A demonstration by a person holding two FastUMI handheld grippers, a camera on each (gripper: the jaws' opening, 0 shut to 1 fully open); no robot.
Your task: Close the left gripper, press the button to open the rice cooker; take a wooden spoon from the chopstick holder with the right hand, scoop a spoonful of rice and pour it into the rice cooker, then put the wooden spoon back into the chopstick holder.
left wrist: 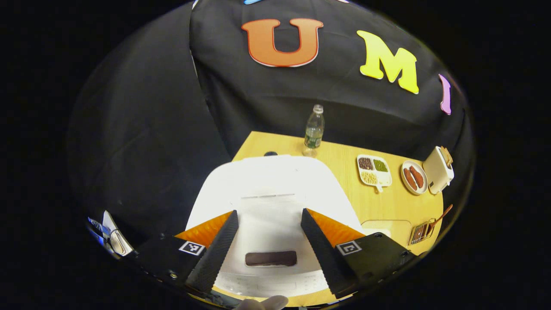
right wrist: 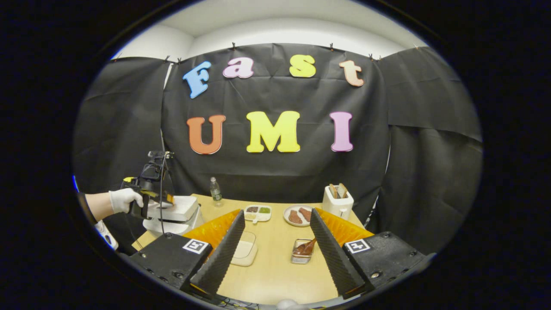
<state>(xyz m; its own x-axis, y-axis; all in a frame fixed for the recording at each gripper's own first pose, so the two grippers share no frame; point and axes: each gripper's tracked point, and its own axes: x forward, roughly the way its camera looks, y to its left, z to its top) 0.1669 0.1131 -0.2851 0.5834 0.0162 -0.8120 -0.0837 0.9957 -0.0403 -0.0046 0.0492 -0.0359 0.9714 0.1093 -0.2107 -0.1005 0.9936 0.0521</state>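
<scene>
Left gripper view: left gripper (left wrist: 267, 241) spread wide above white rice cooker (left wrist: 275, 189), lid down, dark button (left wrist: 270, 258) between fingers, untouched. Divided dish (left wrist: 374, 170) holds dark, green and pale beans; plate (left wrist: 414, 177) holds two sausages; toaster (left wrist: 438, 169) holds bread. Right gripper view: right gripper (right wrist: 274, 245) spread, hovering over table (right wrist: 275, 271). Wooden spoon (right wrist: 304, 247) lies in mesh holder (right wrist: 301, 255); clear box (right wrist: 245, 249) holds rice. Gloved hand (right wrist: 125, 199) grips left gripper at cooker. Water bottle (right wrist: 215, 189) stands behind.
</scene>
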